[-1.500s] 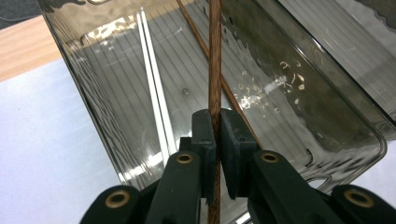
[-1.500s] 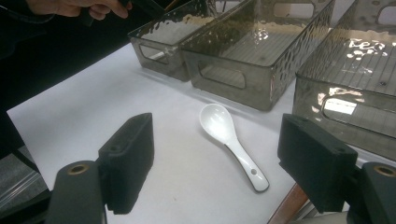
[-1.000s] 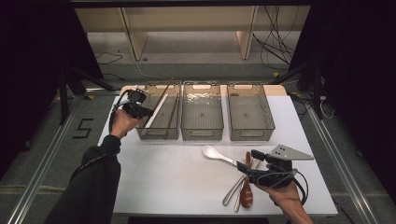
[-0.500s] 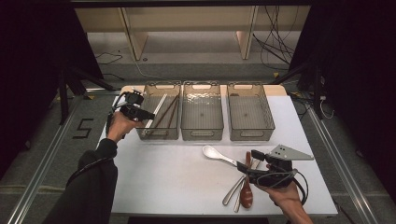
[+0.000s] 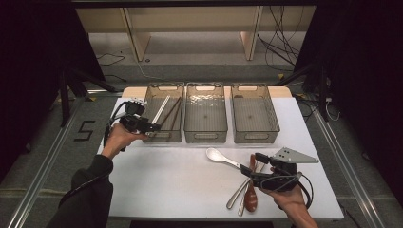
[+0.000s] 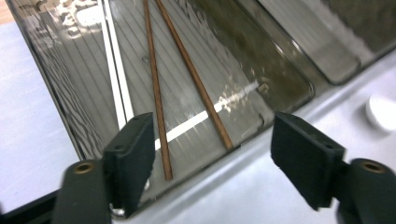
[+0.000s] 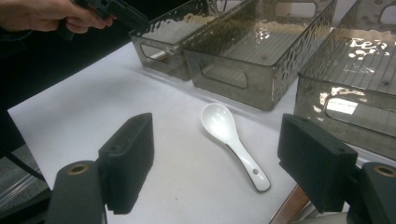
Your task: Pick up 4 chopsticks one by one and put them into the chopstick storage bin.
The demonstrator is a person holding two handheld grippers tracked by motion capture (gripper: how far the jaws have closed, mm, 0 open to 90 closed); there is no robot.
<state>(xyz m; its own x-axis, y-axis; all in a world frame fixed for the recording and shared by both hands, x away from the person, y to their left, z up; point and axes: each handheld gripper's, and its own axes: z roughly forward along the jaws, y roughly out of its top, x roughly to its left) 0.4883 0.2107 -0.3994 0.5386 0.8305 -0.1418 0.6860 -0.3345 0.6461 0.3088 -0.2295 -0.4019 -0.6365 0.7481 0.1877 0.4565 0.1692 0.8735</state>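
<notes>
From my remote seat, the left bin (image 6: 196, 88) runs off the left gripper view's top edge, cutting its brown chopsticks (image 6: 187, 70) short. A white spoon (image 6: 382, 112) shows as a sliver at that view's right edge. In the high view, my right hand (image 5: 290, 199) covers the brown spoon's (image 5: 250, 194) neighbours' handles.

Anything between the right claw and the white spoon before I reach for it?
No. In the right gripper view, bare white table lies between the open right claw and the white spoon; nothing blocks the way.
</notes>
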